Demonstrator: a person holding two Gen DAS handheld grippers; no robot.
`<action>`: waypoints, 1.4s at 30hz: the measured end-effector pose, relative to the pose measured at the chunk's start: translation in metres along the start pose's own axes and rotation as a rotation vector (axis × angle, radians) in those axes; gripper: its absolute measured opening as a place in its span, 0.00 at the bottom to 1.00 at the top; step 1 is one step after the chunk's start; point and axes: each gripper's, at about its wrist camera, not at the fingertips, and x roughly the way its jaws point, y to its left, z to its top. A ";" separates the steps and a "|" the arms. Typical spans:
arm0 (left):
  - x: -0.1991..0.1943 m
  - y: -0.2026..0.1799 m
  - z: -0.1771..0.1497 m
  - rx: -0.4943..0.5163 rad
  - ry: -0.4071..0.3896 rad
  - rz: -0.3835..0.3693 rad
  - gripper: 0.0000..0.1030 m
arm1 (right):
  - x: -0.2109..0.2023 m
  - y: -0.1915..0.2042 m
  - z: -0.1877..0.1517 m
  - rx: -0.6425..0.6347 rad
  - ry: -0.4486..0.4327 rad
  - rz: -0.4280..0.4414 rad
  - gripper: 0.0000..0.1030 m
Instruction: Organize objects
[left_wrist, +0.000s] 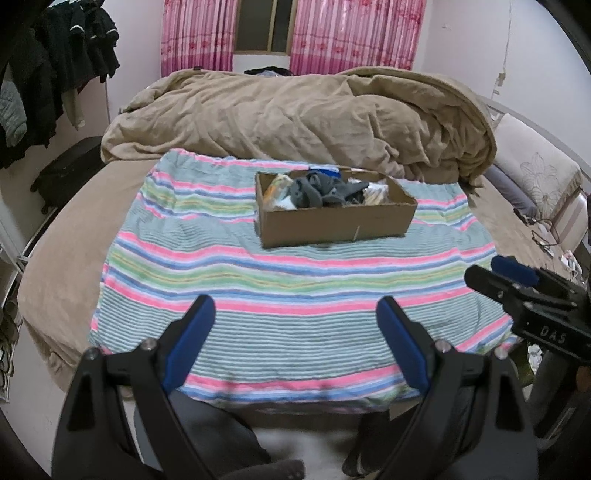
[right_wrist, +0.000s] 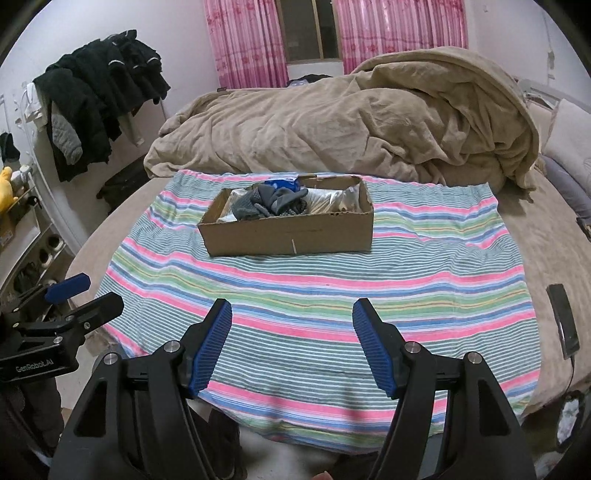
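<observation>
Cardboard box (right_wrist: 288, 221) on striped towel (right_wrist: 314, 295), both tongs (left_wrist: 295, 317) (right_wrist: 291, 317) spread wide, phone (right_wrist: 563, 321) only in right view.

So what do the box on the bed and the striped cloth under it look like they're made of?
Box: looks like plain brown cardboard, matte, with raw cut edges and a torn rim. Striped cloth: seems a soft woven or terry cotton, judging by its fuzzy ribbed stripes and wrinkles.

I saw a rumpled tan blanket (right_wrist: 351, 122) heaped at the far side of the bed (left_wrist: 66, 258), pink curtains (right_wrist: 243, 44) flanking a window (right_wrist: 308, 33), dark clothes (right_wrist: 96, 96) hung at left, and a phone (right_wrist: 563, 319) lying on the bed's right edge.
</observation>
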 end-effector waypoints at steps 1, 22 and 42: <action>0.000 0.000 0.000 0.003 -0.003 0.002 0.87 | 0.000 0.001 -0.001 0.000 0.003 -0.001 0.69; -0.001 0.006 -0.002 0.008 -0.028 0.017 0.87 | 0.006 0.000 -0.003 0.011 0.022 0.000 0.69; -0.002 0.004 0.006 0.009 -0.034 0.023 0.87 | 0.006 -0.004 0.005 0.020 0.015 0.009 0.69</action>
